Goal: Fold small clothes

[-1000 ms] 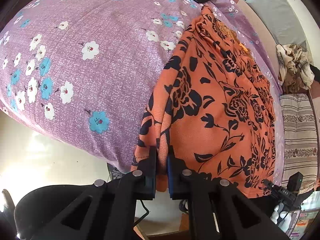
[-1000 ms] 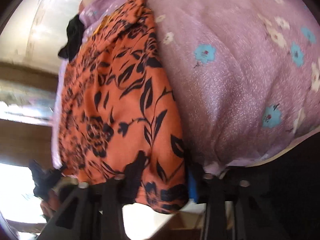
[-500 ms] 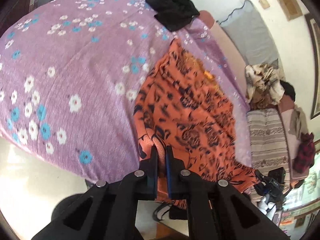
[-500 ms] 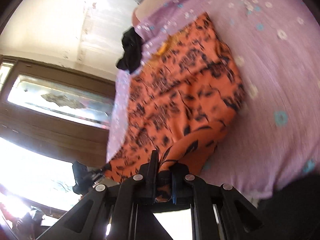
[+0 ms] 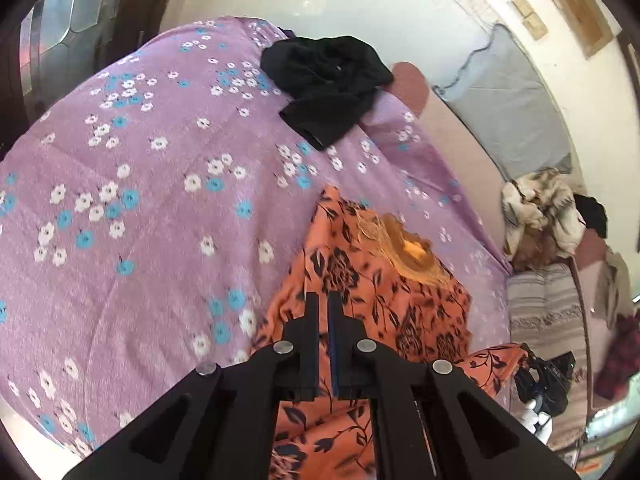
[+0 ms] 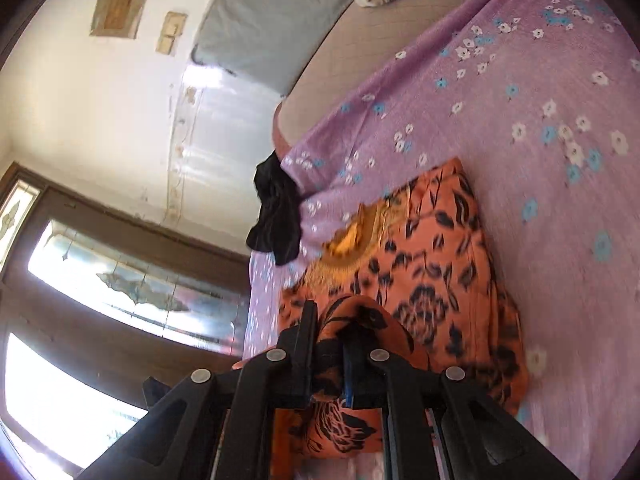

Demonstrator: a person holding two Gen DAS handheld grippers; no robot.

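An orange garment with a black flower print (image 5: 384,280) lies on the purple flowered bedsheet (image 5: 140,200), its yellow-trimmed neckline at the far end. My left gripper (image 5: 324,300) is shut on the garment's near edge, and cloth hangs down under its jaws. In the right wrist view the same garment (image 6: 440,260) spreads across the sheet (image 6: 540,120). My right gripper (image 6: 332,316) is shut on a bunched fold of the near edge, which bulges up between its fingers. Both grippers hold the edge raised above the bed.
A crumpled black garment (image 5: 328,80) lies at the far edge of the bed, also visible as the black garment (image 6: 276,212). A grey mattress (image 5: 508,112) leans on the wall. Piled clothes (image 5: 540,216) and a striped cushion (image 5: 544,312) sit to the right.
Both grippers have risen and drawn back from the bed, still gripping the orange garment's near edge. The garment has lifted and bunched toward its far end; much more of the bed shows.
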